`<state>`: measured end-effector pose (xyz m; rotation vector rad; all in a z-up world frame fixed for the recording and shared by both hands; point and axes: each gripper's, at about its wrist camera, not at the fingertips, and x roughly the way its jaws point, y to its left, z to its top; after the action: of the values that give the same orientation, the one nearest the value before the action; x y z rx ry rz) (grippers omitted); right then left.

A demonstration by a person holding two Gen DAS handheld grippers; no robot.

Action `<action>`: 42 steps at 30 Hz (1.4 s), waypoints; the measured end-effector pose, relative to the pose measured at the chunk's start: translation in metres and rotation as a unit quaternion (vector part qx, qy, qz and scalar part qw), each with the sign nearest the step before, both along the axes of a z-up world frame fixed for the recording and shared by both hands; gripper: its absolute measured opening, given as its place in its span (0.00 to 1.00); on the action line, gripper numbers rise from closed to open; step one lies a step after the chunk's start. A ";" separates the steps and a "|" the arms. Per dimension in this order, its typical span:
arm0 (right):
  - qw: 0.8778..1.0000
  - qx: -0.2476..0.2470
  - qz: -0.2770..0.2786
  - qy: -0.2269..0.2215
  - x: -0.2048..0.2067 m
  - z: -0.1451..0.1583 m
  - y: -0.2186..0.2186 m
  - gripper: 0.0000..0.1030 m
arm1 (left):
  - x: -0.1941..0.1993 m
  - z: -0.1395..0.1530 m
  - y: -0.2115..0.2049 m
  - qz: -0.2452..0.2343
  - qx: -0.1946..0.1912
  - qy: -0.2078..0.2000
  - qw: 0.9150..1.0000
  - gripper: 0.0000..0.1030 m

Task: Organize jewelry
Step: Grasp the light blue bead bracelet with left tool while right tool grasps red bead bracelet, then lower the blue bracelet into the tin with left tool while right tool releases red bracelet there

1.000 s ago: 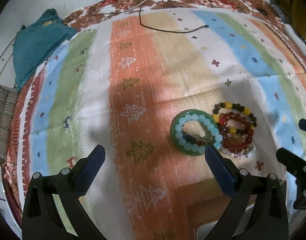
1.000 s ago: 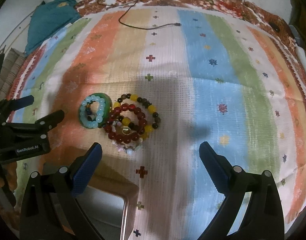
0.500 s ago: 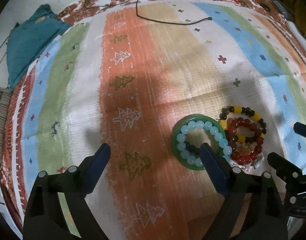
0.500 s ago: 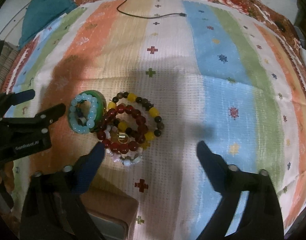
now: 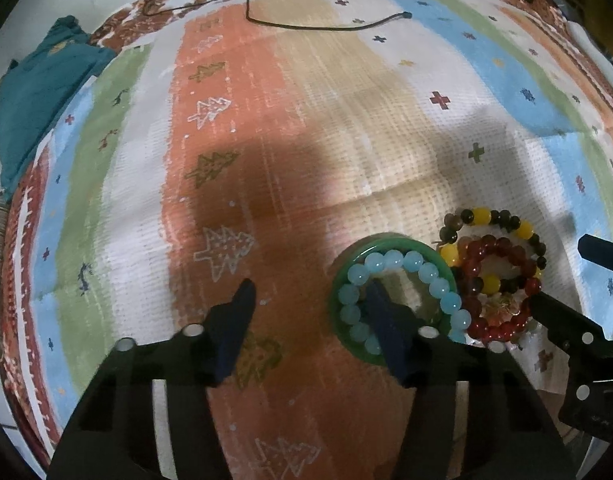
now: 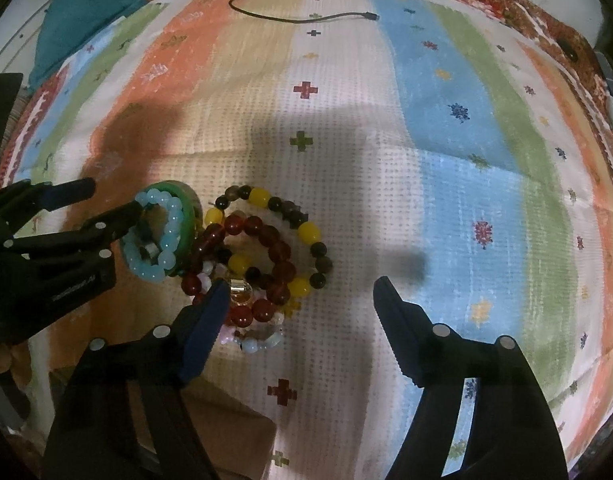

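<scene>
The green bangle point(image 5: 390, 240) lay on the striped cloth point(image 5: 346, 120), with the light blue bead bracelet point(image 5: 402, 264) on it and the red and yellow bead bracelets point(image 5: 502, 264) just beside. A second before, both tongs were higher and wide open. Now the left gripper point(image 5: 310, 300) was closing, one finger inside the bangle. The right gripper point(image 6: 302, 292) was closing over the red beads. Neither was squeezing anything yet. The picking up looked about to start.

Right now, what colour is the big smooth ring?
Green bangle, clearest in the left wrist view.
</scene>
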<state>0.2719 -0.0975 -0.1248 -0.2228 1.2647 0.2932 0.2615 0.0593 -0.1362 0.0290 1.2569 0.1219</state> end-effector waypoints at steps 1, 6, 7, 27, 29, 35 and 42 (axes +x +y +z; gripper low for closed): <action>1.000 0.001 0.001 0.002 0.001 -0.001 0.001 0.64 | 0.001 -0.001 0.000 -0.002 -0.004 0.001 1.000 0.45; 1.000 -0.002 0.004 0.012 0.005 -0.009 0.002 0.52 | 0.004 -0.006 -0.006 -0.017 -0.011 0.008 1.000 0.25; 1.000 -0.003 0.005 0.014 0.005 -0.011 0.003 0.48 | 0.005 -0.006 -0.008 -0.019 -0.012 0.009 1.000 0.22; 0.999 -0.013 0.037 0.004 0.004 -0.014 0.012 0.14 | 0.000 0.010 -0.012 -0.009 -0.002 0.001 1.000 0.11; 0.999 -0.013 0.035 -0.001 0.003 -0.011 0.010 0.14 | -0.001 0.012 -0.010 -0.007 -0.003 -0.001 1.000 0.10; 0.999 -0.003 0.039 -0.018 -0.001 0.004 0.009 0.14 | -0.006 0.030 -0.005 0.007 -0.015 -0.023 1.000 0.11; 0.998 0.018 0.048 -0.039 -0.011 0.024 0.007 0.14 | -0.016 0.050 -0.002 0.016 -0.021 -0.051 0.998 0.10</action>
<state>0.2608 -0.0907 -0.1004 -0.2621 1.1723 0.3868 0.2454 0.0569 -0.0862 -0.0332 1.1587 0.1244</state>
